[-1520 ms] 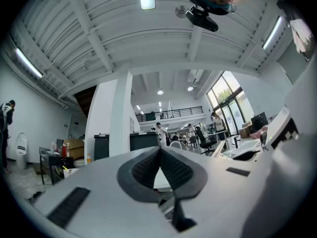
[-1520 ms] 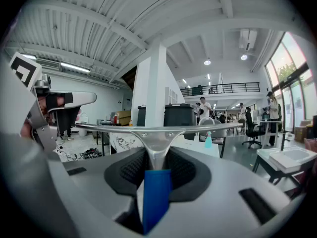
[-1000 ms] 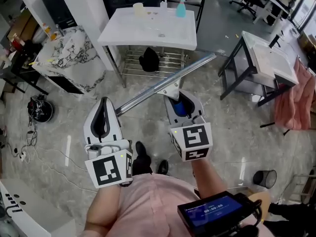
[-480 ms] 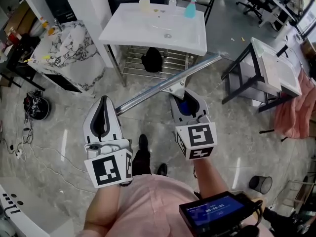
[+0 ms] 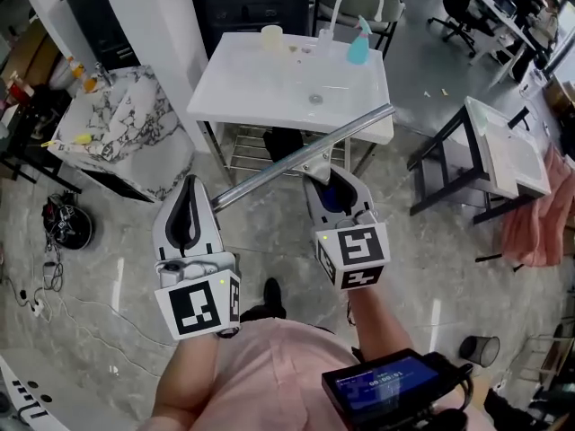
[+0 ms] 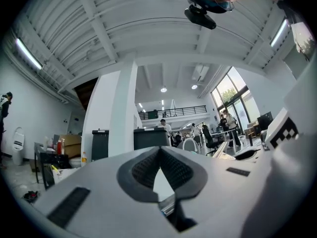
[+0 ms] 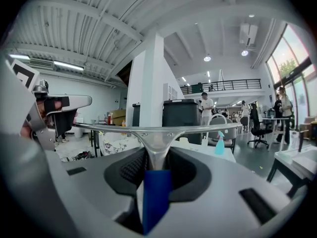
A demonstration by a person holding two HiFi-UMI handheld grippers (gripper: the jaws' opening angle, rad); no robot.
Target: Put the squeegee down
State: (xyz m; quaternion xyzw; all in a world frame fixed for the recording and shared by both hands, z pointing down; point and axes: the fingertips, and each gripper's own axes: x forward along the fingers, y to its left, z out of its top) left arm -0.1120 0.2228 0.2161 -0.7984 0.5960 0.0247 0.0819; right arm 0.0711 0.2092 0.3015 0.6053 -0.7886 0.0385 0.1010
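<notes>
The squeegee (image 5: pixel 286 162) has a long metal blade and a blue handle (image 7: pixel 155 195). My right gripper (image 5: pixel 326 180) is shut on that handle and holds it in the air, blade level and crosswise ahead of the jaws (image 7: pixel 157 155). The blade's right end hangs over the front edge of a white sink table (image 5: pixel 269 92). To the left, my left gripper (image 5: pixel 189 183) is shut with nothing in it, its tip just below the blade's left end. In the left gripper view (image 6: pixel 158 150) the pads meet at the tip.
On the sink table stand a teal spray bottle (image 5: pixel 358 45), a cup (image 5: pixel 271 36) and a curved tap (image 5: pixel 346 3). A marble-topped table (image 5: pixel 117 124) is at left, a grey table (image 5: pixel 503 155) at right. A bin (image 5: pixel 483 348) and cables (image 5: pixel 63 223) lie on the floor.
Both grippers and the squeegee have moved forward toward the white sink table, which is now closer in view. The grip on the handle is unchanged.
</notes>
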